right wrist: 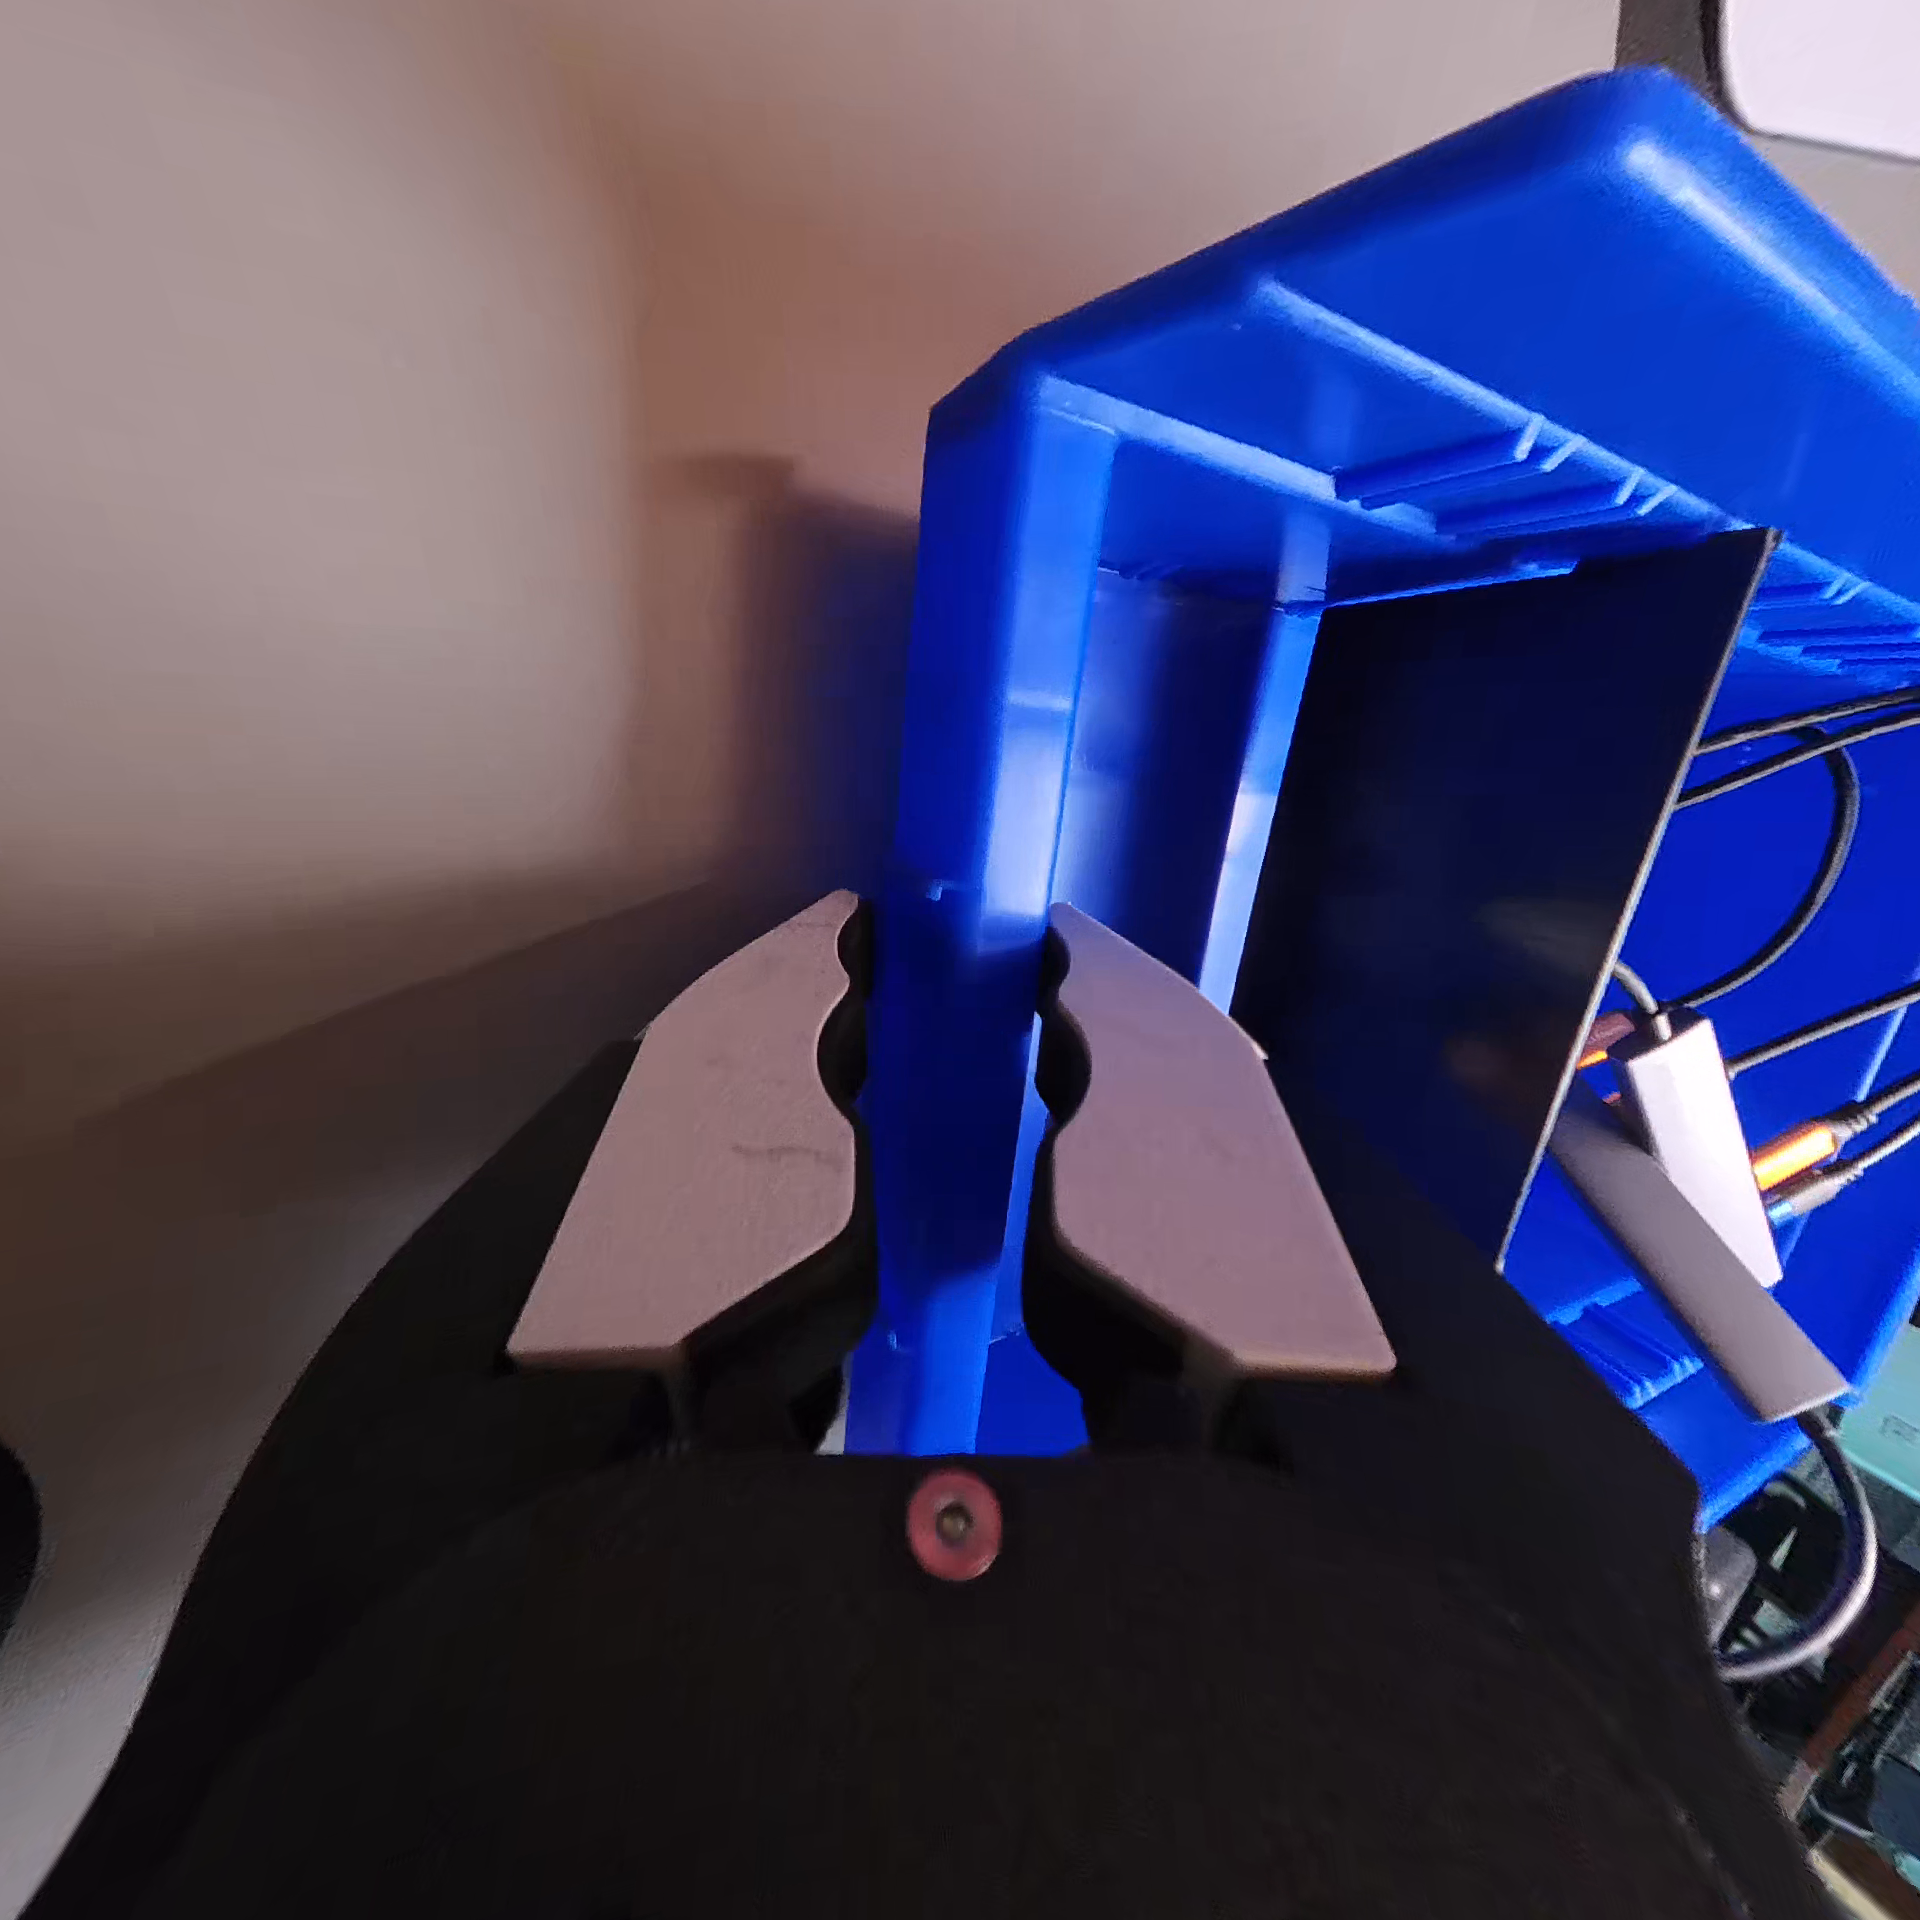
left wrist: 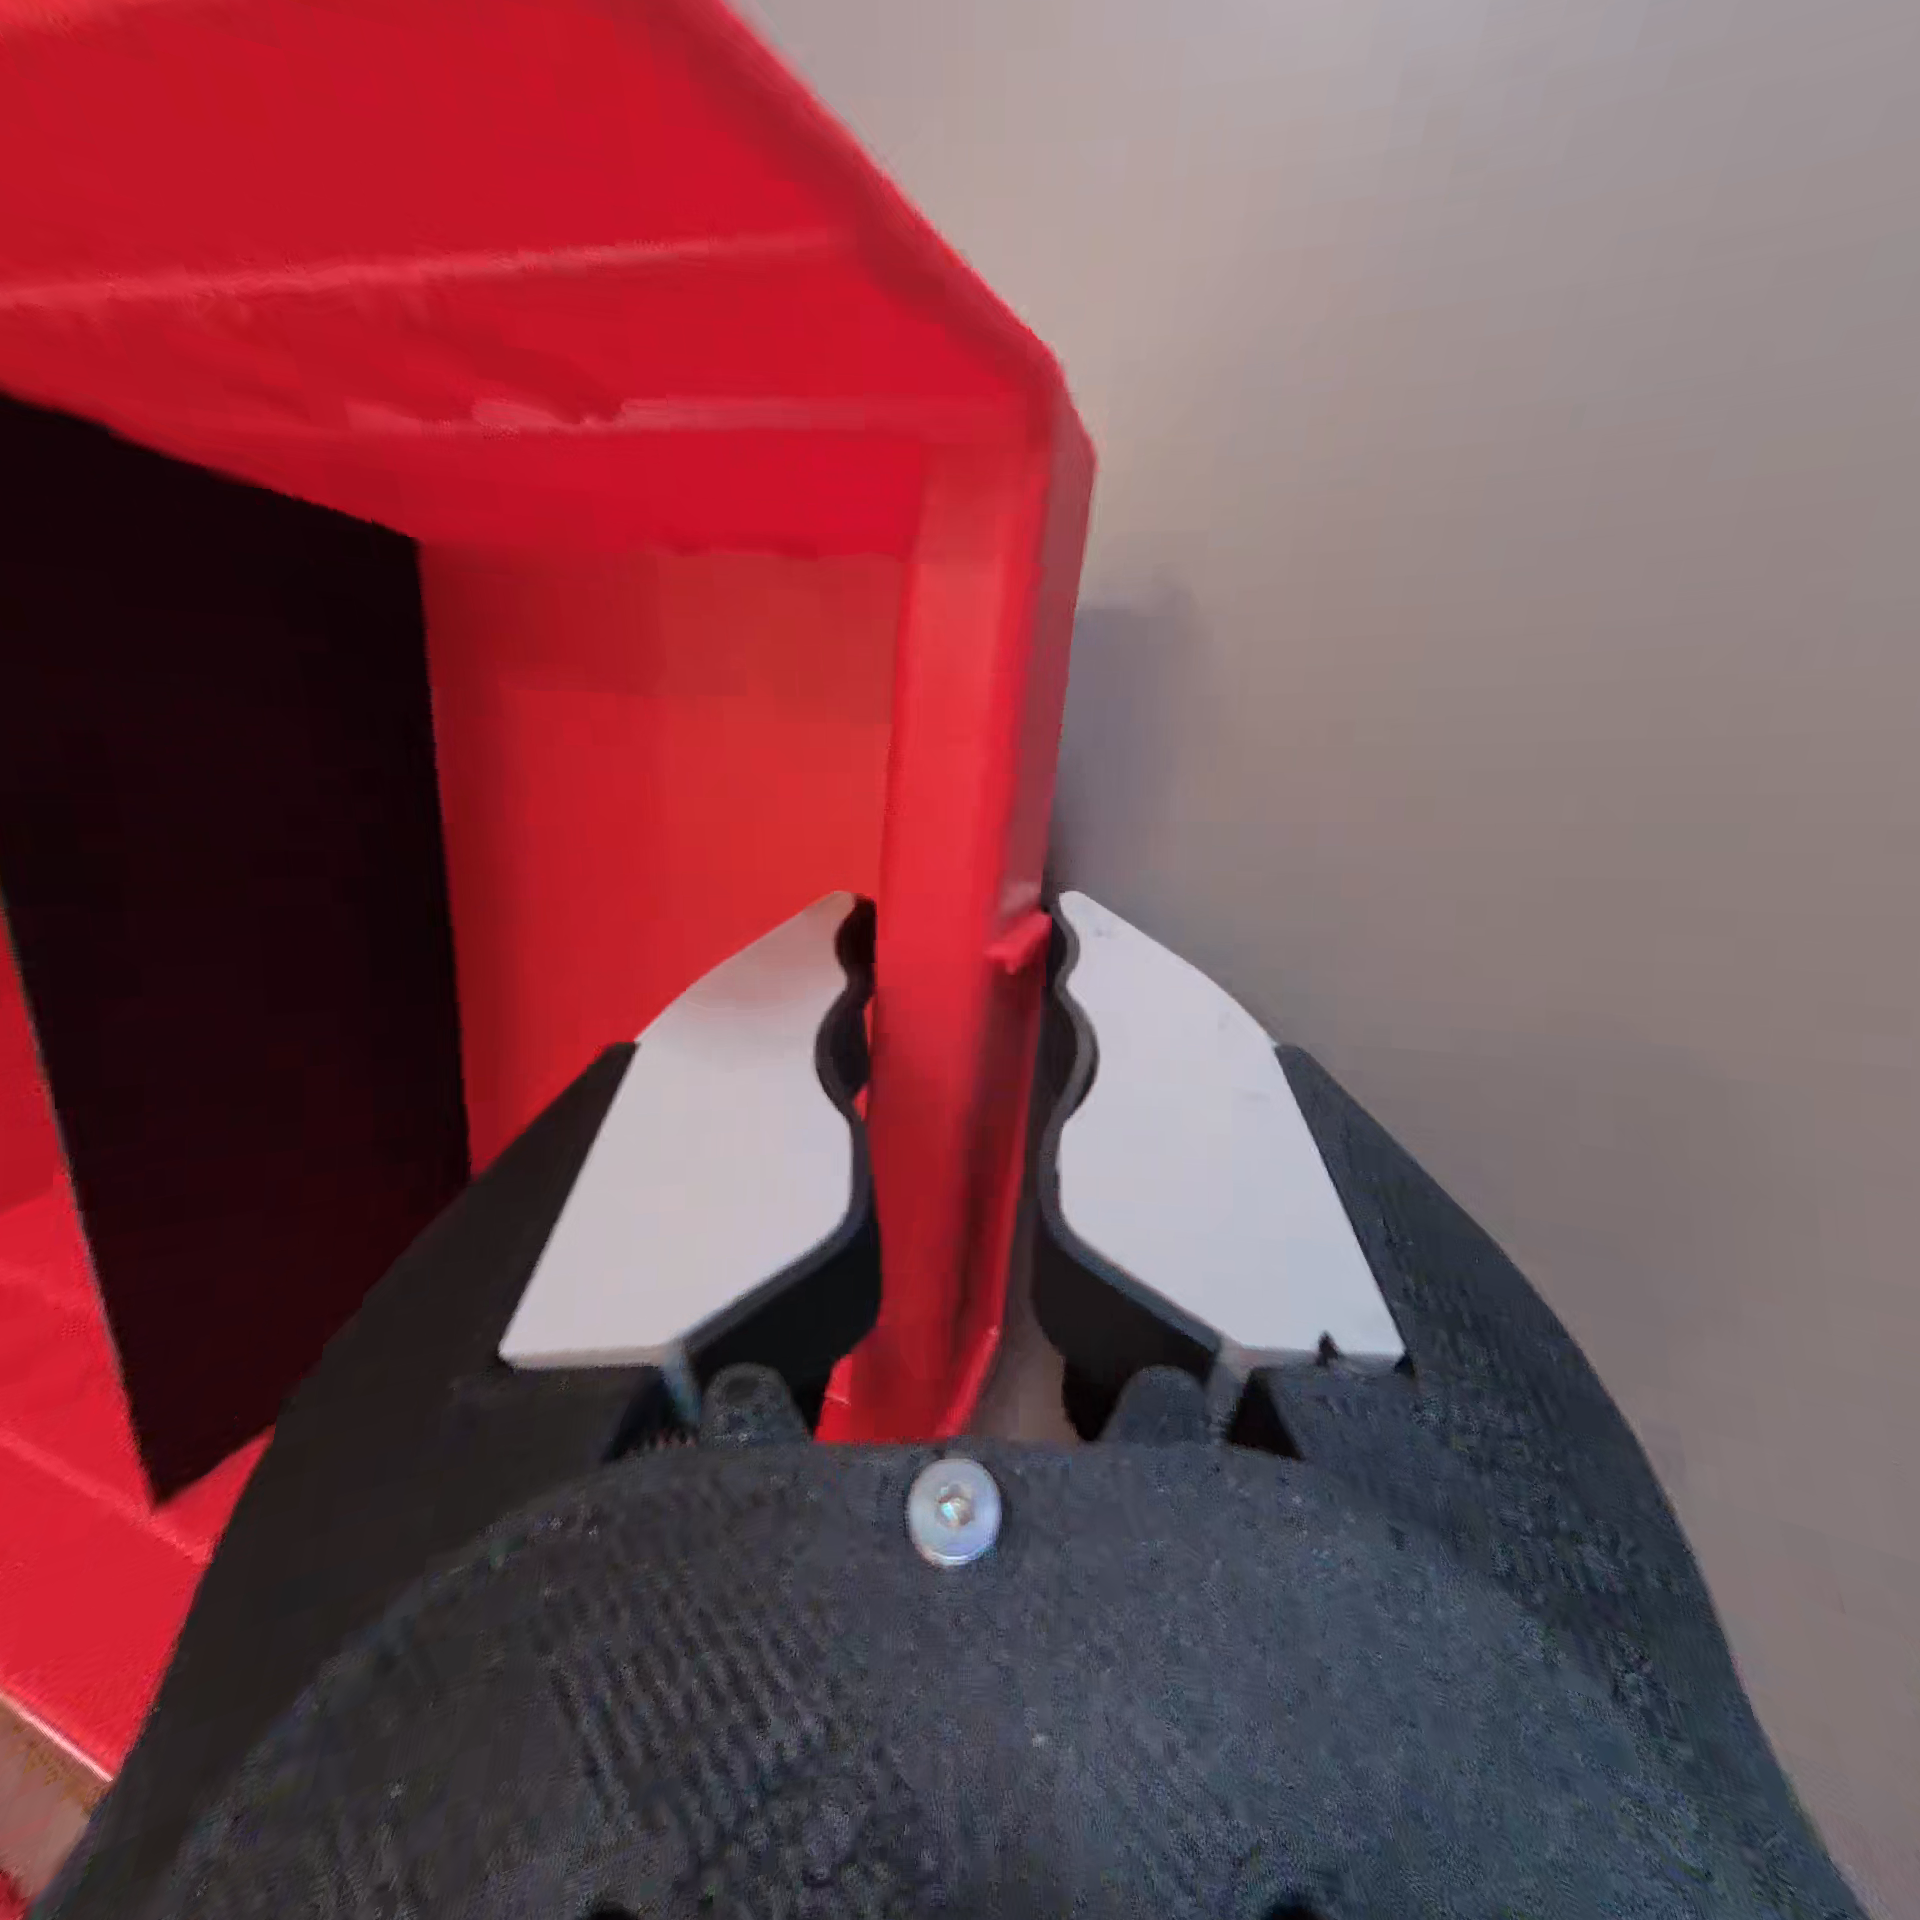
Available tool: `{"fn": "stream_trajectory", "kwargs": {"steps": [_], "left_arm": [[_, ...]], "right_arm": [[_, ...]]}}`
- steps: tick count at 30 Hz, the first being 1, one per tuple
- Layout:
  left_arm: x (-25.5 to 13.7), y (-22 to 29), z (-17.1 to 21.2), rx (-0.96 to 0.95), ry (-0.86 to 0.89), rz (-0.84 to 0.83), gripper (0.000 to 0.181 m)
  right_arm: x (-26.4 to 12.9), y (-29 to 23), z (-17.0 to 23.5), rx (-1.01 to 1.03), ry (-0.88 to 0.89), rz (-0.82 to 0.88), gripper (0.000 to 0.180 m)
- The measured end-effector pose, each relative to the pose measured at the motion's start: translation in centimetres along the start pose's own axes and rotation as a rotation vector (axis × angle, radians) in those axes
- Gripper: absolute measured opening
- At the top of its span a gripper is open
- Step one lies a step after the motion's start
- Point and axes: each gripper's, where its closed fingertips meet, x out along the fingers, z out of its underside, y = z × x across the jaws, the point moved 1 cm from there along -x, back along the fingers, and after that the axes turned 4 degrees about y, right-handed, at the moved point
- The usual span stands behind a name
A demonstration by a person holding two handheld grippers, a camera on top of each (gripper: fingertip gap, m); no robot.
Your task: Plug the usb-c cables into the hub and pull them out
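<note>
My left gripper (left wrist: 958, 925) is shut on the side wall of a red plastic bin (left wrist: 665, 436), which is tipped with its opening toward the camera; a black divider panel (left wrist: 218, 914) stands inside it. My right gripper (right wrist: 951, 930) is shut on the side wall of a blue plastic bin (right wrist: 1455, 343), also tipped up. Inside the blue bin sit a black divider panel (right wrist: 1475, 883), a grey hub (right wrist: 1704, 1143) and black cables (right wrist: 1829, 810) with orange-lit plug ends (right wrist: 1792, 1158). No hub or cable shows in the left wrist view.
A plain pale wall (left wrist: 1507, 520) stands behind both bins. A pale table surface (right wrist: 156, 1195) lies at the lower left of the right wrist view. Dark cables and clutter (right wrist: 1829, 1621) lie below the blue bin at the lower right. Tip to tip, the grippers are about 45 cm apart.
</note>
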Motion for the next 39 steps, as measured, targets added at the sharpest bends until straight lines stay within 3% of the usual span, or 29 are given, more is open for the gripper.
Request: {"fn": "stream_trajectory", "kwargs": {"steps": [1,5,12,15,17,20,24,27,30,36,39], "left_arm": [[0.2,0.1,-0.6,0.015,0.023,-0.005,0.03],[0.3,3.0,-3.8,0.069,0.089,0.025,0.028],[-0.3,11.2,-10.8,0.39,0.238,0.154,0.029],[0.1,12.5,-14.1,0.508,0.331,0.142,0.03],[0.0,11.9,-15.8,0.561,0.378,0.053,0.033],[-2.0,11.2,-16.9,0.424,0.472,0.042,0.043],[-7.6,13.0,-17.5,0.045,0.73,0.233,0.042],[-10.6,16.7,-18.0,-0.276,0.862,0.42,0.048],[-11.2,19.7,-18.5,-0.481,0.919,0.374,0.058],[-8.1,22.0,-20.8,-0.606,0.891,0.226,0.067],[-6.3,21.7,-22.0,-0.577,0.859,0.153,0.059]], "right_arm": [[-0.2,-0.4,-0.1,-0.015,0.009,-0.001,0.029],[-1.2,-3.2,-1.4,-0.095,0.054,-0.004,0.03],[-4.0,-10.3,-4.6,-0.223,0.152,0.002,0.03],[-5.9,-12.9,-6.1,-0.182,0.252,0.046,0.031],[-9.0,-13.8,-7.4,-0.045,0.409,0.062,0.033],[-14.8,-12.9,-6.3,0.231,0.618,0.162,0.033],[-18.6,-10.6,1.4,0.646,0.703,0.408,0.031],[-17.1,-10.0,5.6,0.898,0.702,0.508,0.036],[-14.4,-9.3,5.3,1.029,0.702,0.468,0.046],[-10.8,-6.5,4.2,1.098,0.608,0.452,0.051],[-9.9,-6.5,4.1,1.092,0.557,0.442,0.047]]}}
